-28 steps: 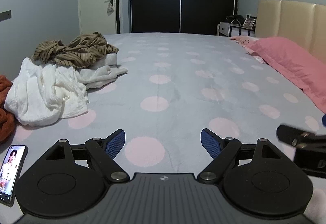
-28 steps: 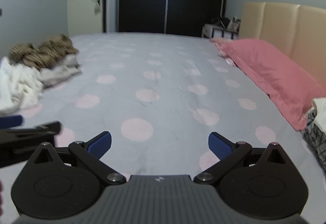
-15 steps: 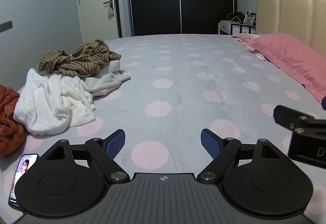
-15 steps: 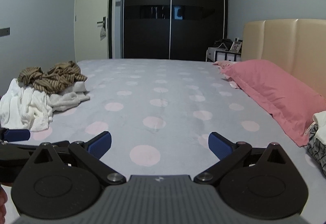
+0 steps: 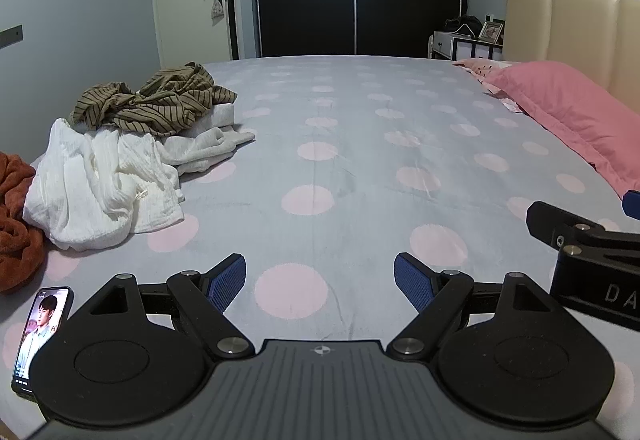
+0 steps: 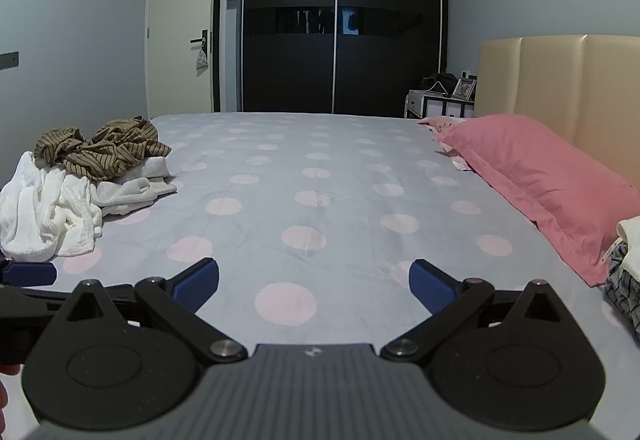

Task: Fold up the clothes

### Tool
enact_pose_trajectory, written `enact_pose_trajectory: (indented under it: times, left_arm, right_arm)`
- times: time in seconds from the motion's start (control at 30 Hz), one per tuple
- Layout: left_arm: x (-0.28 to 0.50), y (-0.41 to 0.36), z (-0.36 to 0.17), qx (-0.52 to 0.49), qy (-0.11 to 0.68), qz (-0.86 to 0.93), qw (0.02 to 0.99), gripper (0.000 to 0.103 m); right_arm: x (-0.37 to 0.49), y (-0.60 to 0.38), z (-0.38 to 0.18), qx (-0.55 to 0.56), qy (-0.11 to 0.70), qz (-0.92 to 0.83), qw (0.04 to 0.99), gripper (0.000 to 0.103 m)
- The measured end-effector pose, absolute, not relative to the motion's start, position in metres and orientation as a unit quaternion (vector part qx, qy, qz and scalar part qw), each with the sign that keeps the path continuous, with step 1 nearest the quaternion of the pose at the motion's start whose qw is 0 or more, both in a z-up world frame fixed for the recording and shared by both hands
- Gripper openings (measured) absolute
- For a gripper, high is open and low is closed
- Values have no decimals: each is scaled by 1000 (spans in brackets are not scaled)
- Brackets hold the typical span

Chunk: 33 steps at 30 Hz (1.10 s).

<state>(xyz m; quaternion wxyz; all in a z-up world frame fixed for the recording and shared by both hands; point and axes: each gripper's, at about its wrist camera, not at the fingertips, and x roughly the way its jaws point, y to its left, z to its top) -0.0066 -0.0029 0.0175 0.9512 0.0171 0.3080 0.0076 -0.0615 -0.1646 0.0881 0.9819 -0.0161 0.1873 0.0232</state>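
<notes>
A heap of unfolded clothes lies at the left of the bed: a brown striped garment (image 5: 160,100) (image 6: 104,146) on top, a crumpled white garment (image 5: 100,180) (image 6: 44,212) in front, and a rust-orange one (image 5: 16,216) at the far left. My left gripper (image 5: 320,280) is open and empty above the grey sheet with pink dots (image 5: 340,144). My right gripper (image 6: 314,284) is open and empty too, level with the left one. Each shows at the edge of the other's view.
A phone (image 5: 40,332) with a lit screen lies on the sheet at the near left. A pink pillow (image 6: 536,180) lies along the beige headboard (image 6: 560,80) on the right. Folded checked and white clothes (image 6: 628,272) sit at the far right. A dark wardrobe (image 6: 340,20) stands beyond the bed.
Both grippers have tilted up and risen a little, so more of the room and less of the sheet shows. Both stay open and empty.
</notes>
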Motion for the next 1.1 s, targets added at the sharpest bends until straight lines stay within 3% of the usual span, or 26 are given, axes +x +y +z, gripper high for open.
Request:
enact_pose_trajectory:
  times: [1.1]
  left_arm:
    - [-8,4,19,8,316,20,949,81]
  right_arm:
    - [-55,-143,87,-47,213,16,976,102]
